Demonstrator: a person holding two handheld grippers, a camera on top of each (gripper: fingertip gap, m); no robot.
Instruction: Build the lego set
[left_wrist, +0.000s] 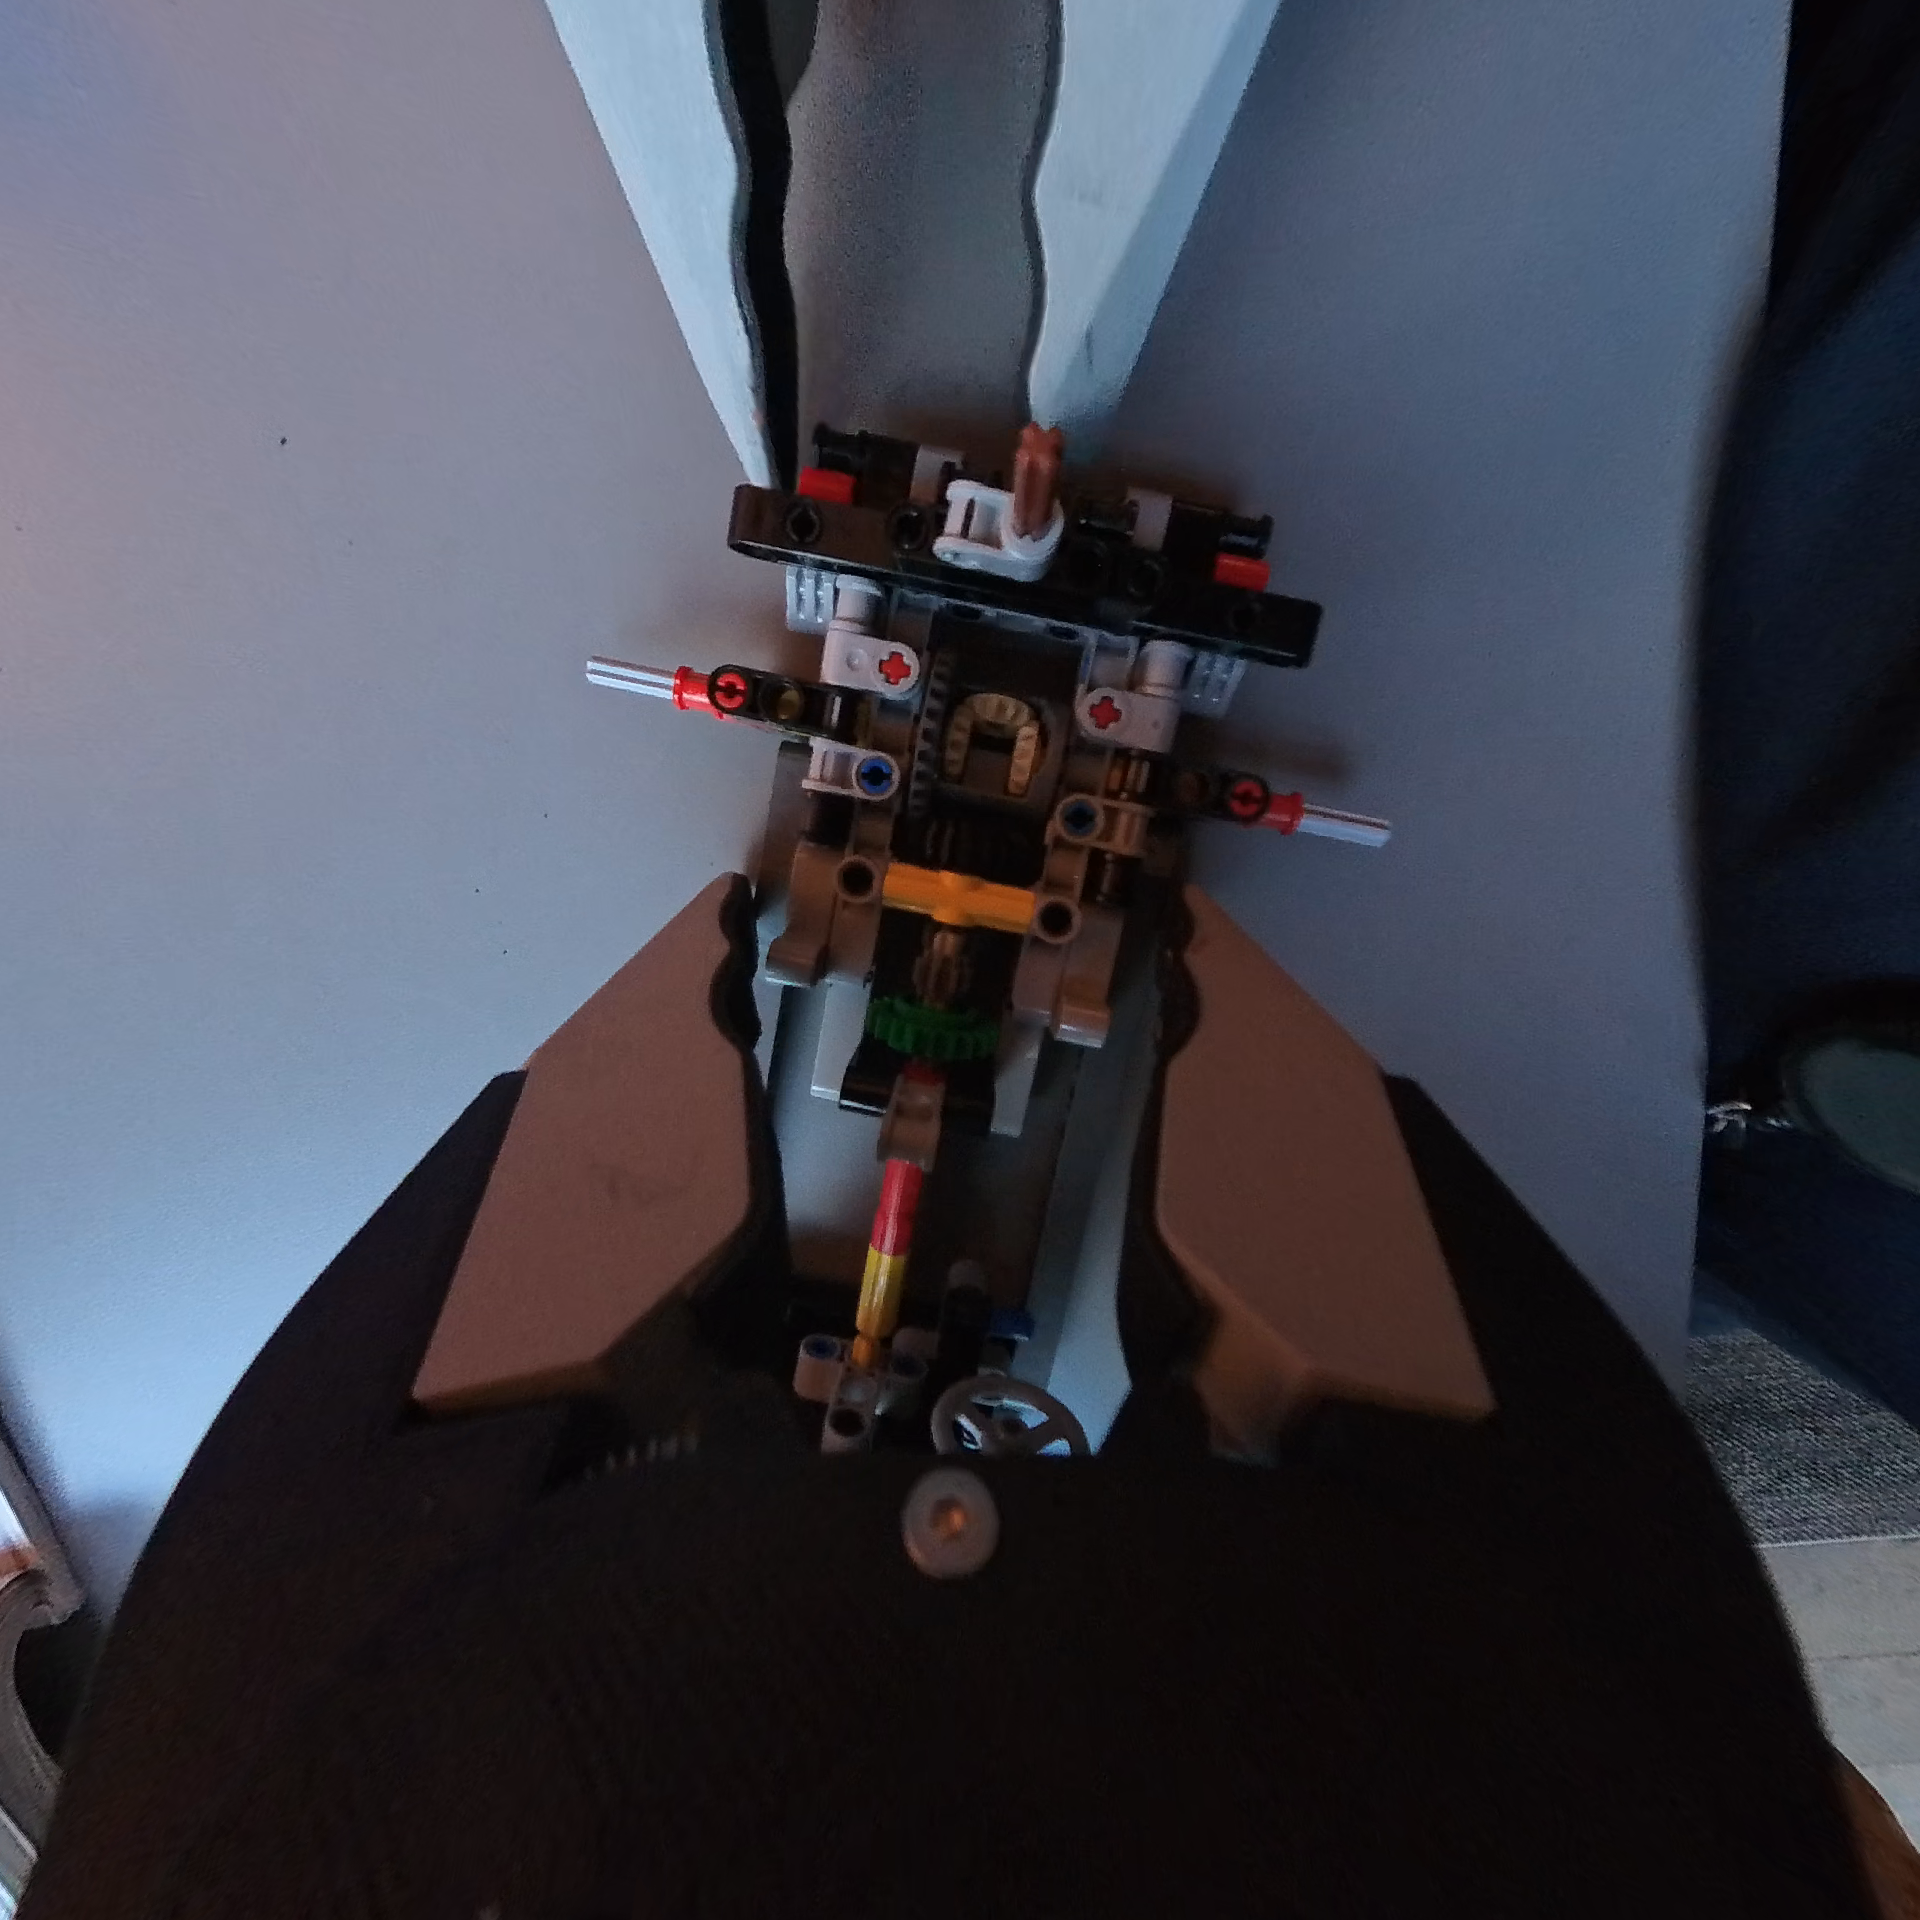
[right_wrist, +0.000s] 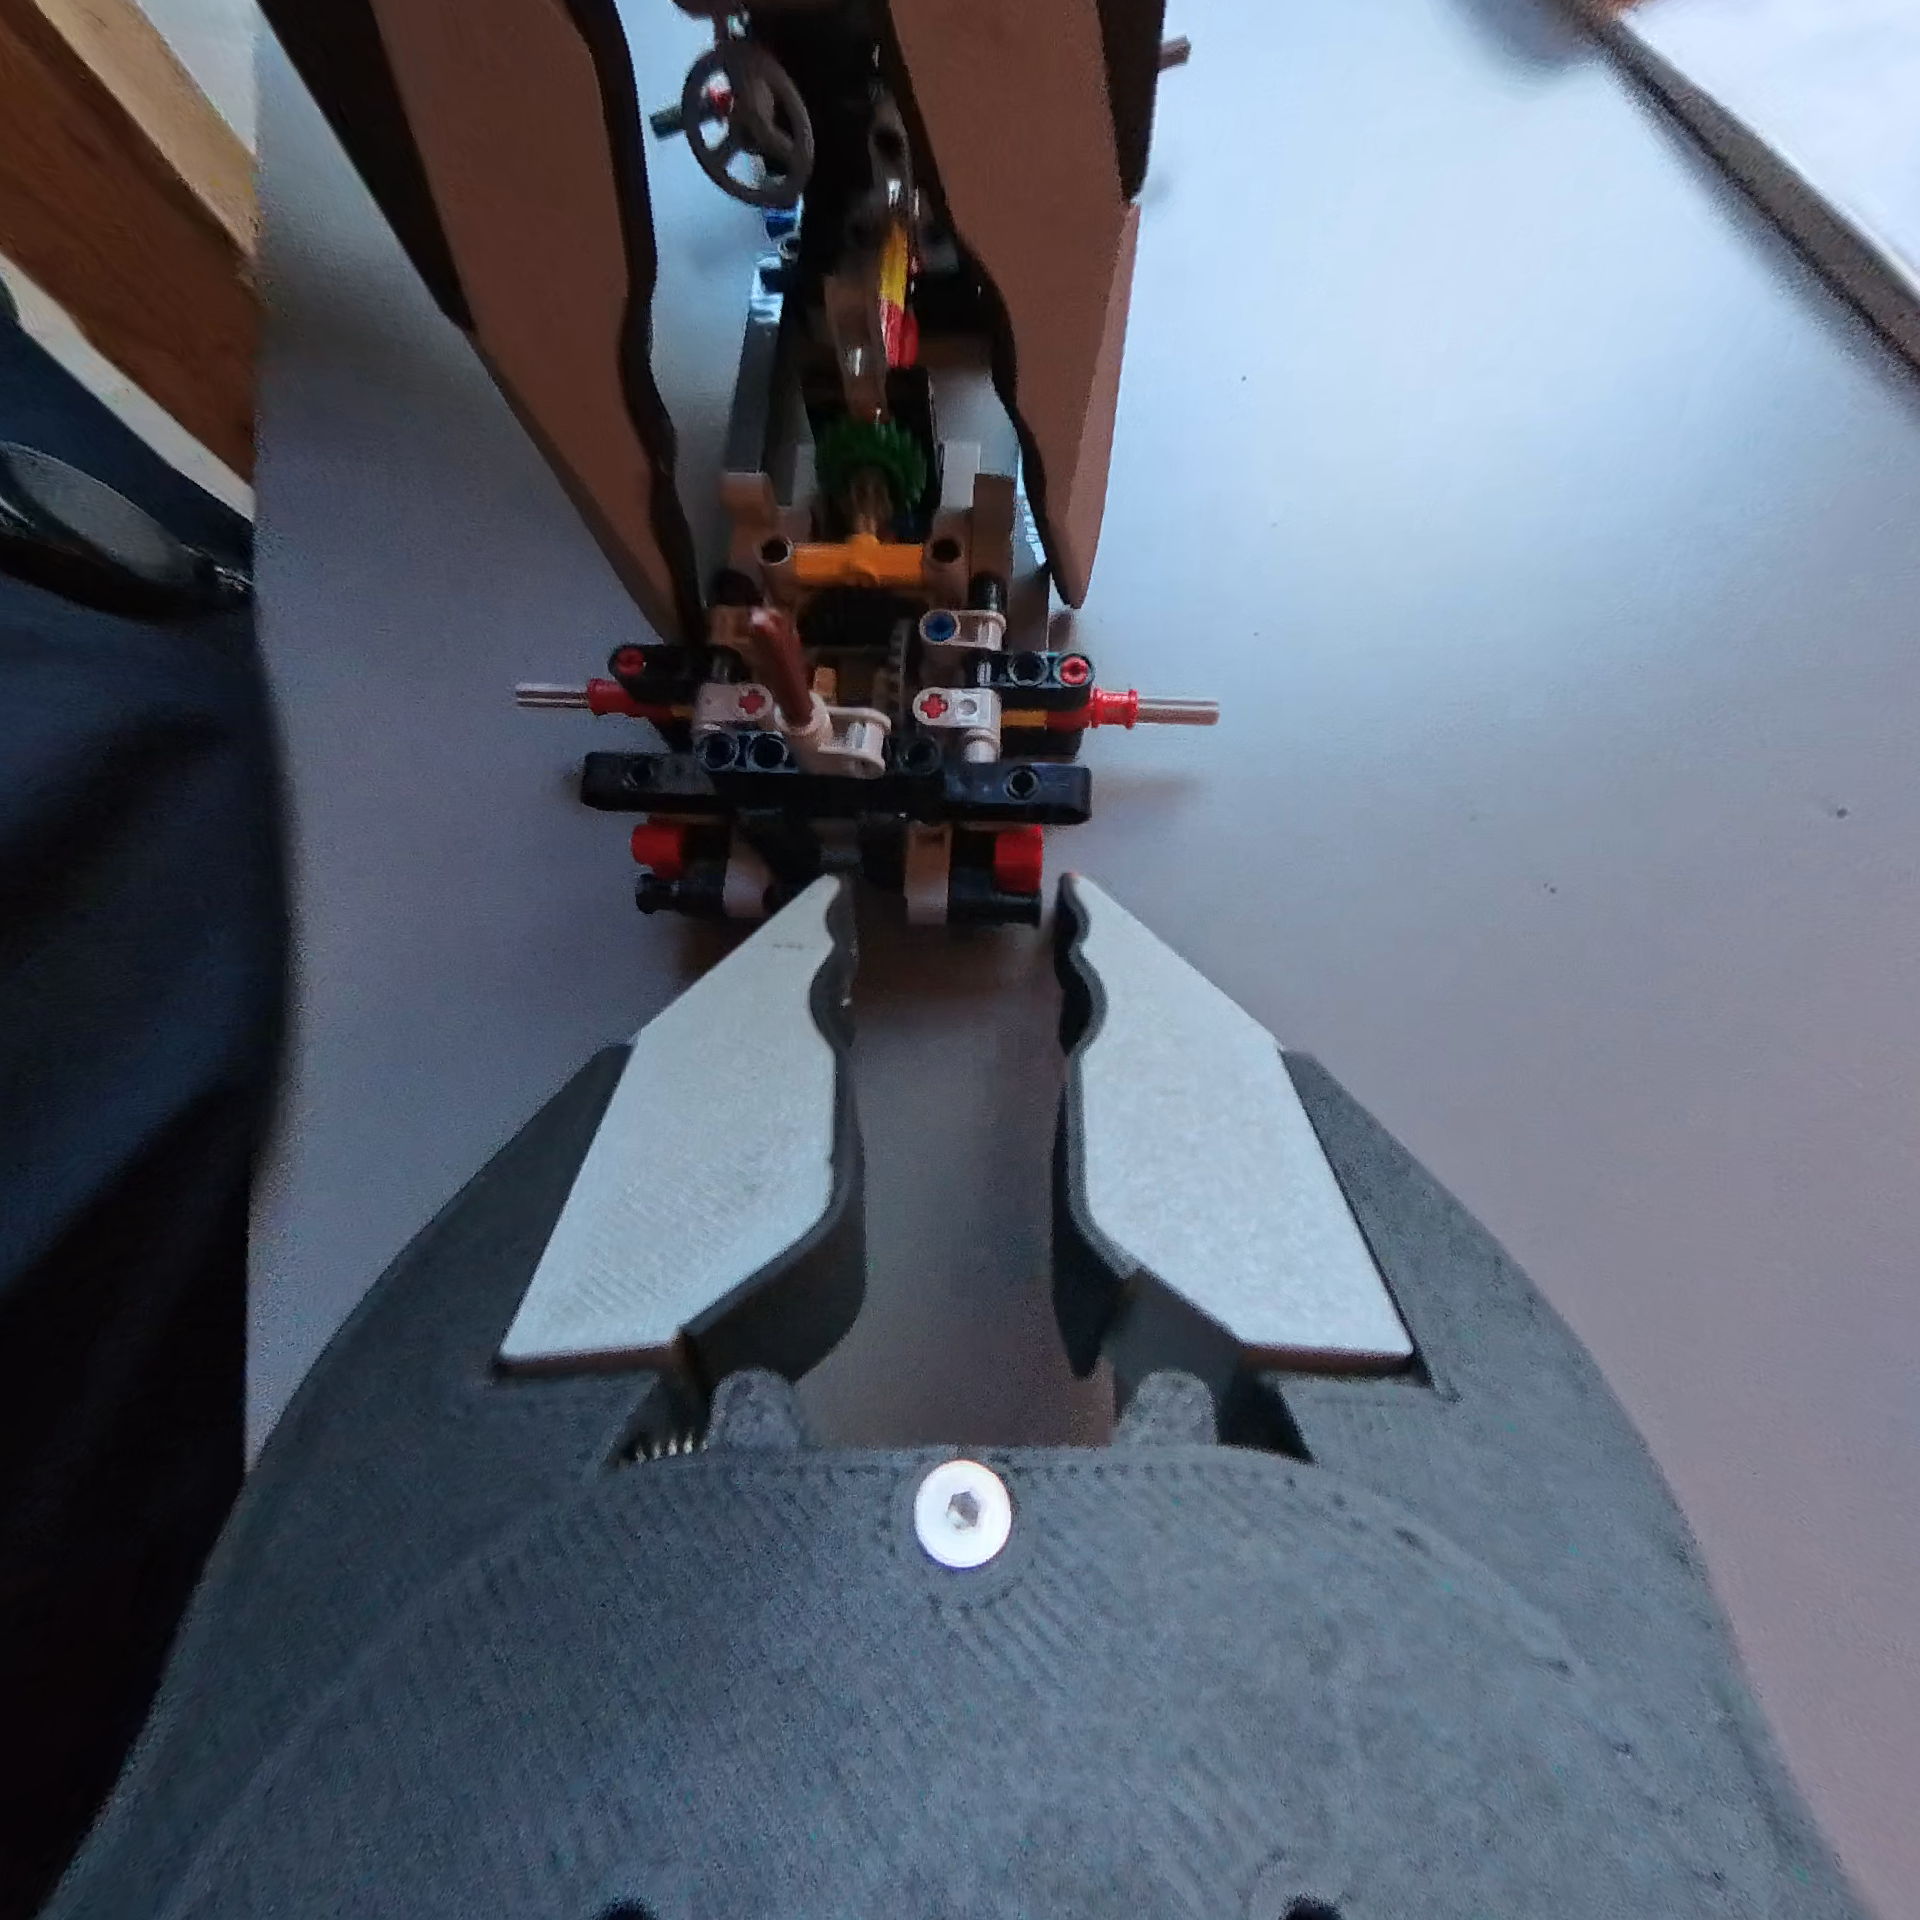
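A brick-built chassis (left_wrist: 966, 748) of beams, pins and gears lies flat on the smooth pale grey table (left_wrist: 312, 623), in the middle of both views. The left tongs (left_wrist: 961, 904) straddle its narrow rear half. Their tan, matte fingers (left_wrist: 623, 1195) have wavy black inner pads lying right against the frame's sides, but whether they press on it cannot be told. Between them sit a toothed green gear (left_wrist: 928, 1023), a red and yellow shaft (left_wrist: 891, 1247) and, at the lower centre, a small grey spoked steering wheel (left_wrist: 1006, 1423).

The right tongs (right_wrist: 951, 894), with ribbed light grey printed fingers (right_wrist: 727, 1143), are parted and bare. Their tips stop just short of the chassis's wide end, below the long black holed beam (right_wrist: 831, 795). A brown axle (right_wrist: 781, 665) stands up from a white connector.
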